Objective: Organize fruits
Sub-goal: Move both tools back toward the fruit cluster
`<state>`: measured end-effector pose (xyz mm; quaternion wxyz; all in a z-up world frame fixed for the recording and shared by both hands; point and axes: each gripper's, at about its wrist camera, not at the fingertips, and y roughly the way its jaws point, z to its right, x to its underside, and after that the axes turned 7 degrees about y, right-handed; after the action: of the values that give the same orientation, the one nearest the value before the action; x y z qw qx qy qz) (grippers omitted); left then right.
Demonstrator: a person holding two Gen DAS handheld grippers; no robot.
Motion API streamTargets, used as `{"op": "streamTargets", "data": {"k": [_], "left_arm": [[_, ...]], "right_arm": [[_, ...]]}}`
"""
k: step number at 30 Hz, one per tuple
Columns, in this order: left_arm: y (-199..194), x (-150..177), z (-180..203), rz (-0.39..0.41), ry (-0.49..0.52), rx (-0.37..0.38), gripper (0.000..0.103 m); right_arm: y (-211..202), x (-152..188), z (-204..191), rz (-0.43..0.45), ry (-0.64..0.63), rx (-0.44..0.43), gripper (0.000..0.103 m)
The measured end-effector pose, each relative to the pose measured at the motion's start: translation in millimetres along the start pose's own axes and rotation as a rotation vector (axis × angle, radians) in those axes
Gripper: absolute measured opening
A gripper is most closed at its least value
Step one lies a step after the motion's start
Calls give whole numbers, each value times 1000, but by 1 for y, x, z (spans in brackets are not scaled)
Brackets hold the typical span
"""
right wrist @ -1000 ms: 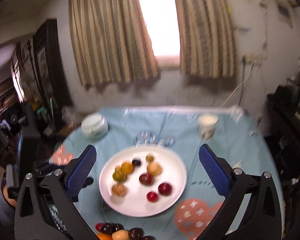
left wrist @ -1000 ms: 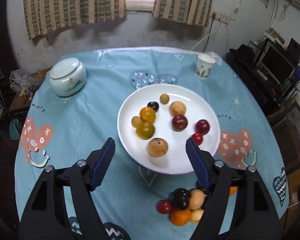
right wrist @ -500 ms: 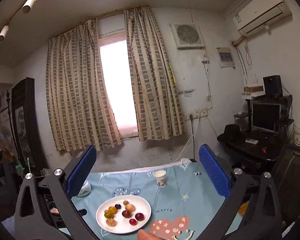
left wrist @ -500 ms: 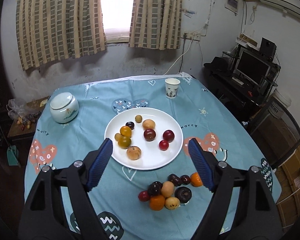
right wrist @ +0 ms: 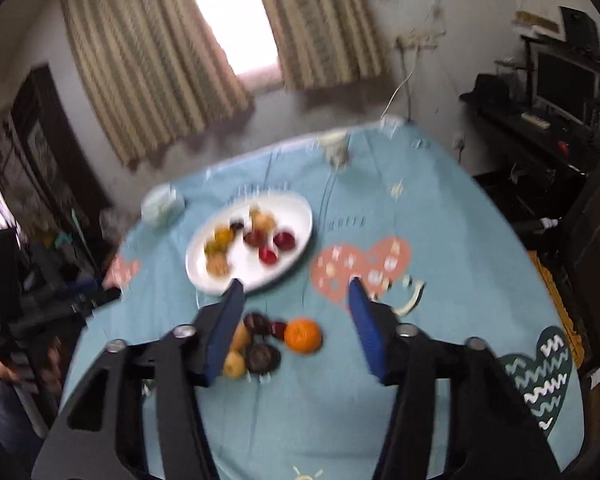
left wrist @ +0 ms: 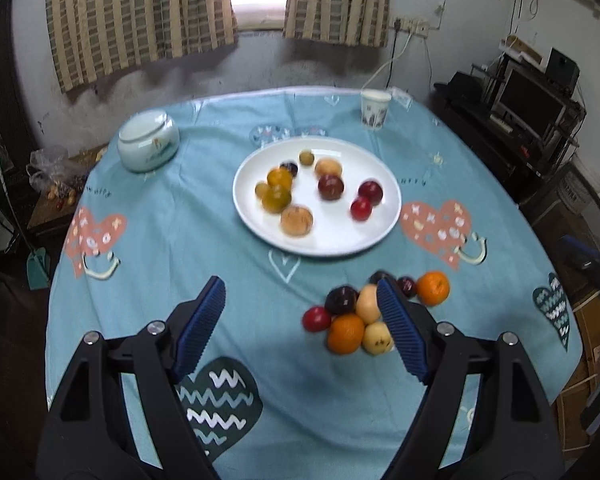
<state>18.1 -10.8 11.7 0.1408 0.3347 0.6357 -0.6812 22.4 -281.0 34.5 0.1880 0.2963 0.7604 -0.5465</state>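
We see the left tool hanging over the blue cloth of the tabletop, its jaws wide apart and empty. Its right finger crosses in front of a loose heap of fruit that lies on the cloth, just in front of the white plate. The plate holds more fruit, sorted into yellow-orange and red clusters. A paper cup and a pale lidded jar stand farther back.

The right wrist view is blurred. As far as we can tell, the right tool has its jaws narrower but apart, clamped on nothing. Below it we see the heap, with an orange on its right.
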Motion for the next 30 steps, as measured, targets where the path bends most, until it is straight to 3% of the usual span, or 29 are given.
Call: {"op": "streamTargets", "data": {"k": [1,5,8,12,14,15,16,22,27,30], "left_arm": [[5,6,2,-18,9,0,80],[25,31,7,-87,29,19,80],[36,47,7,-139,19,28,80],[44,58,2,-180,-5,28,80],[46,60,-1,-184,-25,26,80],[46,59,-2,-186,-33,23,80],[47,59,-3,-188,-41,19,80],[53,61,-7,-214,-78,-5,80],[55,65,-11,-232,-105,-20,80],[61,65,-7,-242,-111,-14,80]], "right_arm": [[10,7,-2,-37,-7,-9,21],[54,41,-25,-196,-146,-34,20],[71,56,-29,-247,-188,-52,21],[90,48,-11,-289,-160,-31,24],[99,41,-3,-299,-167,-6,35],[104,39,0,-301,-179,10,49],[108,36,3,-300,-191,26,56],[141,26,4,-297,-284,45,56],[167,23,5,-362,-307,37,56],[172,26,1,-384,-338,47,45]]}}
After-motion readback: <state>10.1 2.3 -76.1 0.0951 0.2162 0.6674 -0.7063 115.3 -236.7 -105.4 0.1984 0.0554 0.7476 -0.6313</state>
